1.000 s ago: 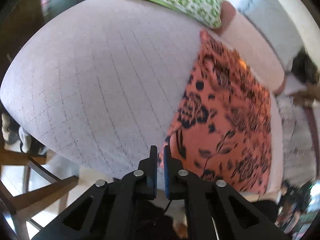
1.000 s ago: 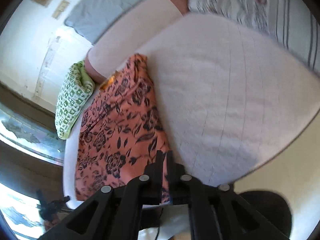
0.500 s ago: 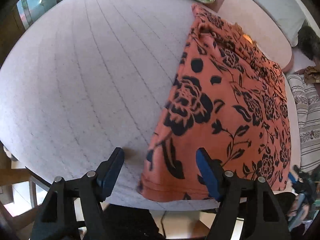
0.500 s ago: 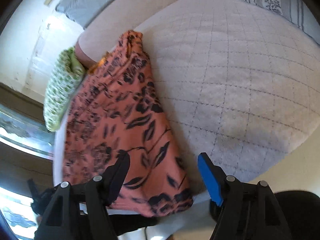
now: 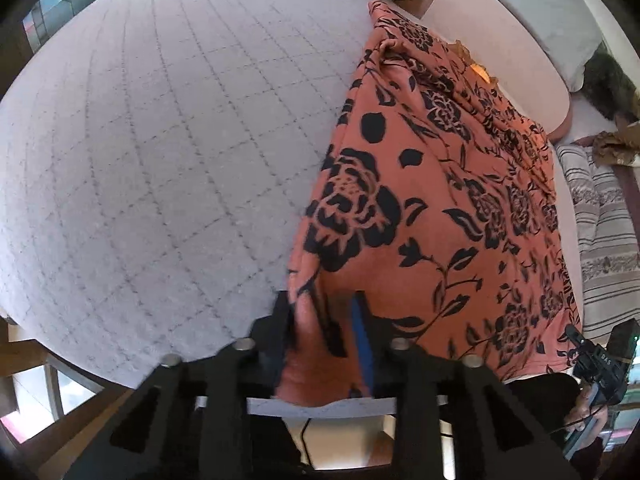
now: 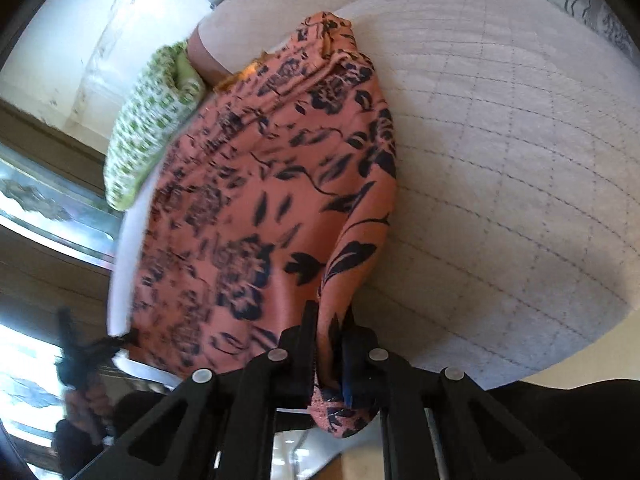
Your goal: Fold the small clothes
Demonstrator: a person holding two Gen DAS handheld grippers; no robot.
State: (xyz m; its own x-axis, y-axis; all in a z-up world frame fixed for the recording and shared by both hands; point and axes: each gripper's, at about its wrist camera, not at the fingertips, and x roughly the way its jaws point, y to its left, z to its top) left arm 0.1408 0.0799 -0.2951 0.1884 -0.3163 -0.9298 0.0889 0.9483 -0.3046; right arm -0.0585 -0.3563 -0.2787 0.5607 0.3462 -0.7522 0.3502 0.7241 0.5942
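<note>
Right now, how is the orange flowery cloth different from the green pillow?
The orange flowery cloth has big black roses; the green pillow has small green-and-white squares. The cloth lies spread thin, while the pillow is puffy. The left gripper and right gripper each pinch a near corner of the cloth; nothing holds the pillow. Both rest on the quilted bed.

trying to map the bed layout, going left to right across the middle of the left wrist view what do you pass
pale quilted grid-stitched mattress cover → orange garment with black rose print → grey and white striped fabric
</note>
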